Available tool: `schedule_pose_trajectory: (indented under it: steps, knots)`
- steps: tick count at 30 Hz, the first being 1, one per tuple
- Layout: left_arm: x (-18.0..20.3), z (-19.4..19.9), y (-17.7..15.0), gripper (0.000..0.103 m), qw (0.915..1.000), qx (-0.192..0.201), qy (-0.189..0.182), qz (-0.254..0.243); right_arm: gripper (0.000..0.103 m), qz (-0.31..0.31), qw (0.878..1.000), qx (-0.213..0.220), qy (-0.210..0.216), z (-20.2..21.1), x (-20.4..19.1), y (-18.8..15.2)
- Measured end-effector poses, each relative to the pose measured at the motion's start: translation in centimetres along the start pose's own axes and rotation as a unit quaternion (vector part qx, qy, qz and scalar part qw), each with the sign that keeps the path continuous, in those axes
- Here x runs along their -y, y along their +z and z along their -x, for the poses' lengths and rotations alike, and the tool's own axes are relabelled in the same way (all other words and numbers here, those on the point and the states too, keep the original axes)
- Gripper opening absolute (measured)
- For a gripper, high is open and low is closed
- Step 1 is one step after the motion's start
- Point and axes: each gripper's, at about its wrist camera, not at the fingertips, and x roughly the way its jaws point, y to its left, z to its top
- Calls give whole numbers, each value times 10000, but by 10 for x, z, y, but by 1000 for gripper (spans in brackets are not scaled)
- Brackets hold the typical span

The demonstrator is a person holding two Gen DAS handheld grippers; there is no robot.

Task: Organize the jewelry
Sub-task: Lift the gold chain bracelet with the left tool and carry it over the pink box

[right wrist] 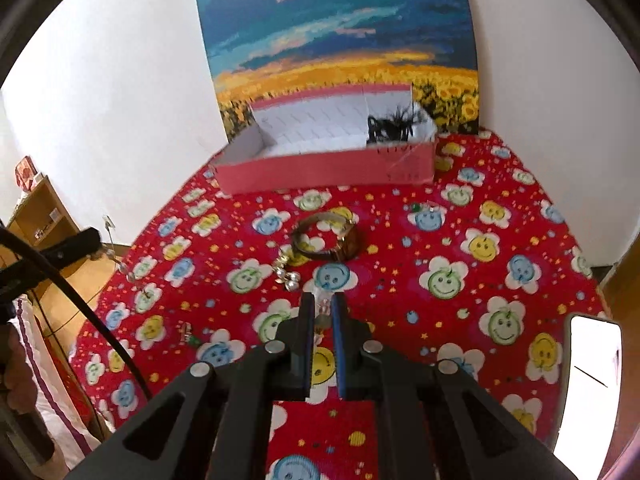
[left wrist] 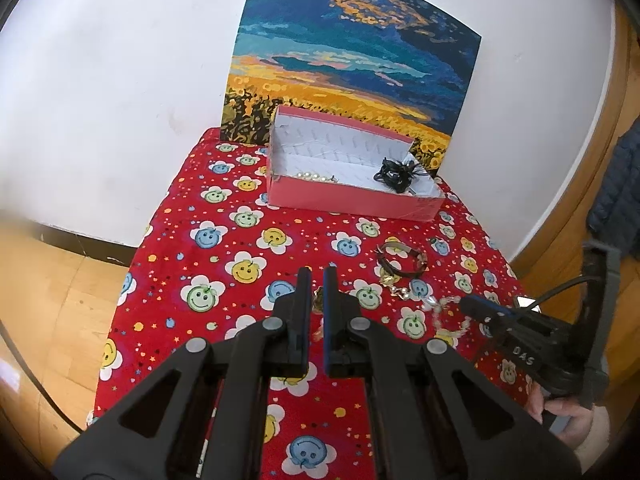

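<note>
A pink box (left wrist: 352, 196) with white lining stands at the table's back; it holds a black tangled piece (left wrist: 396, 172) and a pearl strand (left wrist: 316, 177). A brown watch (left wrist: 402, 258) lies on the red cloth, with a pearl earring (left wrist: 400, 290) beside it. My left gripper (left wrist: 318, 276) is nearly shut around a thin gold chain (left wrist: 318, 300). My right gripper (right wrist: 323, 300) is shut on a clear bead bracelet (right wrist: 322, 312), also seen in the left wrist view (left wrist: 444, 312). The box (right wrist: 328, 170), watch (right wrist: 326, 240) and earring (right wrist: 290, 276) show ahead of it.
The table wears a red smiley-flower cloth (left wrist: 240, 240). A sunflower painting (left wrist: 352, 60) leans on the white wall behind the box. A small green-stone piece (right wrist: 190, 334) lies at left, another (right wrist: 420, 208) near the box. A lit phone (right wrist: 588, 380) lies at the right edge.
</note>
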Motion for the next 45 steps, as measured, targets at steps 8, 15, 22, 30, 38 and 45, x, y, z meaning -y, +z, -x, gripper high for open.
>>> schedule_pose_trajectory:
  steps: [8,15,22,30,38,45]
  knots:
    - [15,19,4,0,9998,113,-41,-163,10,112,9993,351,14,38,-11,3]
    - [26,28,11,0,9994,207,-38,-271,10,126,9986,519,61,58,-13,9]
    - [28,31,25,0,9991,304,-15,-298,10,239,9983,515,150,63,-11,23]
    - [31,13,54,0,9984,344,-27,-454,10,388,9975,560,199,53,-3,59]
    - [33,-18,88,0,9971,375,73,-660,10,598,9964,597,29,24,4,107]
    - [35,-53,116,0,9962,370,83,-778,10,708,9961,508,-121,-11,11,141]
